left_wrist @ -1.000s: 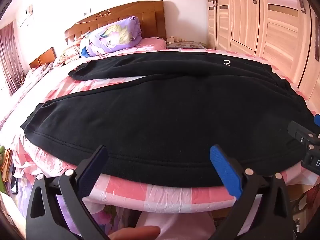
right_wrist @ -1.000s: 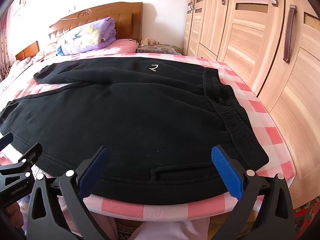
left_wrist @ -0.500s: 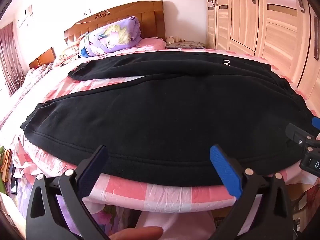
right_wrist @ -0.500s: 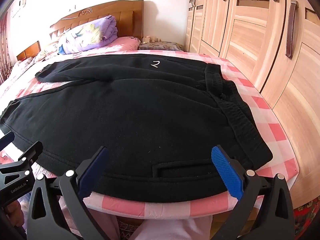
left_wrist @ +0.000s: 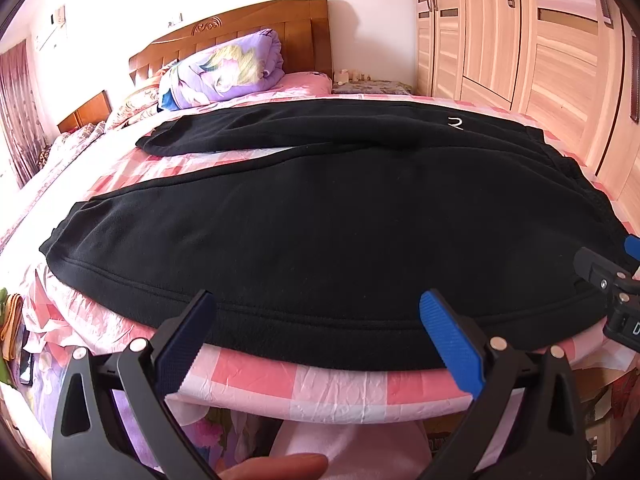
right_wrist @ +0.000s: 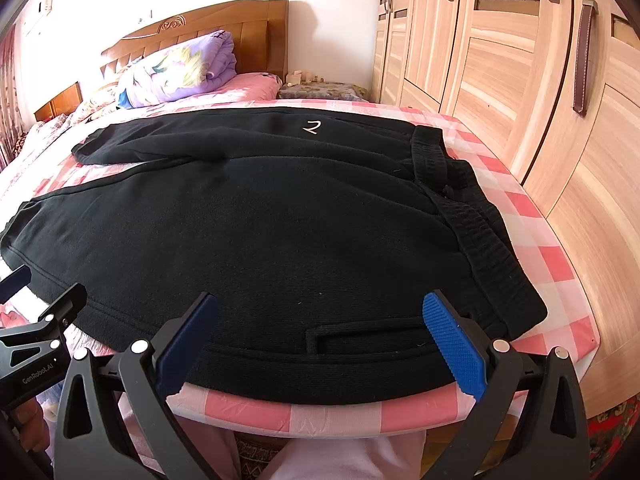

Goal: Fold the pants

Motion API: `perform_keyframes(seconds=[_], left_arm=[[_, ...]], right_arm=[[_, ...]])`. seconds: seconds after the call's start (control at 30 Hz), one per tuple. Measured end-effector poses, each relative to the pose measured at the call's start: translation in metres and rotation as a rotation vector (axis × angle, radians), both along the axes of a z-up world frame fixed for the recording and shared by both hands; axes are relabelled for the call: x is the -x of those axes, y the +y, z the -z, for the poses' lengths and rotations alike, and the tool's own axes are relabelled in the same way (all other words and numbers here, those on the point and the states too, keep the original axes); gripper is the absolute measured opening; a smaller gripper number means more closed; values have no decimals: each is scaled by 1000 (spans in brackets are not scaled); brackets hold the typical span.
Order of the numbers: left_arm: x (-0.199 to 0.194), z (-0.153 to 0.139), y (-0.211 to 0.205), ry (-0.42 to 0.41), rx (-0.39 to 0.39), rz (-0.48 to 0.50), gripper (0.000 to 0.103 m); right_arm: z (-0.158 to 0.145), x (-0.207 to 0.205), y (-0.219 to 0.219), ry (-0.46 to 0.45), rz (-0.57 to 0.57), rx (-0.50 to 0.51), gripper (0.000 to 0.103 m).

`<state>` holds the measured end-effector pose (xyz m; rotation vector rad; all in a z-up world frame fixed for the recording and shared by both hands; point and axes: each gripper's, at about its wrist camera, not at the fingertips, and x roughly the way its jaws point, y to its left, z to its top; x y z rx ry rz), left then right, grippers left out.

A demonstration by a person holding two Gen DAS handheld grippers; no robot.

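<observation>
Black pants (left_wrist: 320,216) lie spread flat across the pink checked bed, legs to the left, waistband (right_wrist: 480,232) to the right; they also show in the right wrist view (right_wrist: 260,240). A small white mark (right_wrist: 310,127) sits on the far leg. My left gripper (left_wrist: 320,340) is open and empty, just short of the near hem of the closer leg. My right gripper (right_wrist: 320,340) is open and empty at the near edge by the pocket slit (right_wrist: 360,336). Each gripper shows at the edge of the other's view.
The bed (left_wrist: 320,392) has a pink checked sheet, a wooden headboard (left_wrist: 248,28) and a folded purple quilt (left_wrist: 224,68) at the far end. Wooden wardrobes (right_wrist: 540,60) stand close along the right. A small bedside table (right_wrist: 320,90) sits in the far corner.
Both grippers have crept slightly toward the pants' near edge. The pants have not moved.
</observation>
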<state>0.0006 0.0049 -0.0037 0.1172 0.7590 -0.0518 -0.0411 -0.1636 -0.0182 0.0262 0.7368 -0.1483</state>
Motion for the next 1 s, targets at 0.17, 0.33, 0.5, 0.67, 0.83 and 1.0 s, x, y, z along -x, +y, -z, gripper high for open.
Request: perform_keyframes(seconds=[0.17, 0.33, 0.5, 0.67, 0.83, 1.0], left_arm=[[1, 1, 1, 2, 1, 2, 102], [0, 1, 1, 4, 4, 2, 102], [0, 2, 1, 5, 5, 1, 102], [0, 3, 3, 8, 7, -1, 102], [0, 3, 3, 10, 8, -1, 102], [0, 4, 4, 12, 8, -2, 102]], right_arm=[[1, -1, 0, 2, -2, -3, 99], [2, -1, 0, 3, -2, -5, 99], [1, 0, -1, 4, -3, -5, 99], [1, 0, -1, 6, -4, -7, 99], [2, 0, 0, 7, -5, -8, 99], [3, 1, -1, 9, -4, -11, 99]])
